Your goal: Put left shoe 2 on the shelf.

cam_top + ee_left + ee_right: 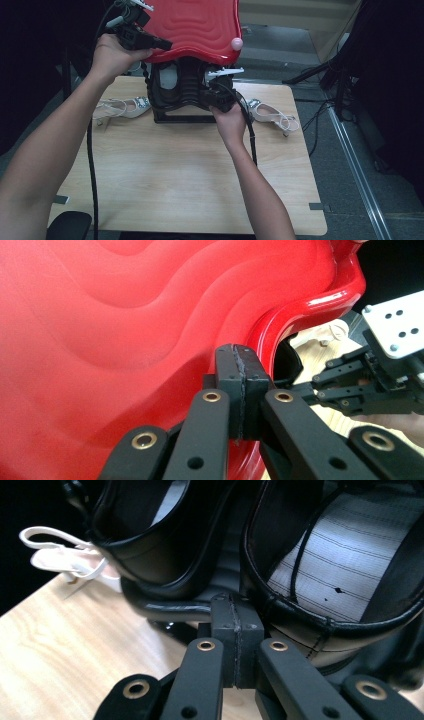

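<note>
Red lid up, black shoes in the box under it.

Glossy red wavy moulded plastic lid (195, 27) stands tilted up at the far edge of the light wooden table (175, 175), over a black box (182, 97) that holds black leather shoes (320, 580). My left gripper (162, 44) sits at the lid's near-left rim, jaws pressed together; can't tell if the rim is pinched or just propped. My right gripper (235, 625) has jaws fully together with nothing between them, nose touching or just short of a shoe collar. I judge the lid stiff, light and slippery, so take it at the rolled rim. Its long axis runs left-right, ribbed face toward me. White strappy sandals (122, 106) lie either side of the box.
</note>
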`<state>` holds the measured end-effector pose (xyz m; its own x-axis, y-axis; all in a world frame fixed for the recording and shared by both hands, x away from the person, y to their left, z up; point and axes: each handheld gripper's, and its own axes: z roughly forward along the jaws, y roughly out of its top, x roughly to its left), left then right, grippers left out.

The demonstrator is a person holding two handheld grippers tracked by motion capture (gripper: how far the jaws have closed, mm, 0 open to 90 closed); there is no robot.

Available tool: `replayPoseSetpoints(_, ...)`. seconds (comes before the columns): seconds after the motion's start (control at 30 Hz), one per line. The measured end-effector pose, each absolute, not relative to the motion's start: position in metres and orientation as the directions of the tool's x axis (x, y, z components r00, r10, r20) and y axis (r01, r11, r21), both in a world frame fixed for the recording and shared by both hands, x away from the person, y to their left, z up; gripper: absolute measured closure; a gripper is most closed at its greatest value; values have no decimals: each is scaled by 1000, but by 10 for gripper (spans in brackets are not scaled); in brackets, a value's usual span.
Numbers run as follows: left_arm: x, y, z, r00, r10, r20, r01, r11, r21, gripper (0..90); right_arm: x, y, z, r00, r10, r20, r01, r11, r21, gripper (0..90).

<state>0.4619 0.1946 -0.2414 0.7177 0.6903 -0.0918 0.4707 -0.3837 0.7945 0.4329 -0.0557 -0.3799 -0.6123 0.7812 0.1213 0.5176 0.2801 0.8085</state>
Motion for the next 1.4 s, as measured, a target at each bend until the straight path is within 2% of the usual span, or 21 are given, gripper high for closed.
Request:
replayPoseSetpoints(0.17, 462, 194, -241, 715, 693, -92, 473, -383, 794, 900, 439, -53, -385, -608, 782, 139, 546, 285, 788, 900)
replayPoseSetpoints(0.53, 461, 196, -237, 707, 699, -110, 488, -369, 791, 888, 413, -67, -380, -660, 730, 174, 525, 284, 803, 900)
replayPoseSetpoints(0.57, 461, 197, -235, 709, 694, -124, 490, -359, 795, 830, 410, -69, -380, -668, 720, 185, 523, 279, 805, 890)
replayPoseSetpoints(0.6, 460, 199, -233, 711, 691, -134, 495, -355, 793, 812, 407, -71, -380, -673, 714, 194, 525, 275, 805, 879)
replayPoseSetpoints(0.73, 451, 204, -229, 729, 669, -142, 485, -359, 797, 763, 396, -80, -381, -693, 687, 220, 523, 268, 809, 807)
replayPoseSetpoints(0.97, 428, 216, -228, 747, 648, -146, 463, -350, 814, 674, 376, -94, -389, -743, 638, 200, 483, 305, 821, 663)
replayPoseSetpoints(1.4, 383, 231, -255, 761, 635, -134, 449, -365, 816, 578, 349, -124, -410, -765, 599, 236, 492, 307, 815, 576)
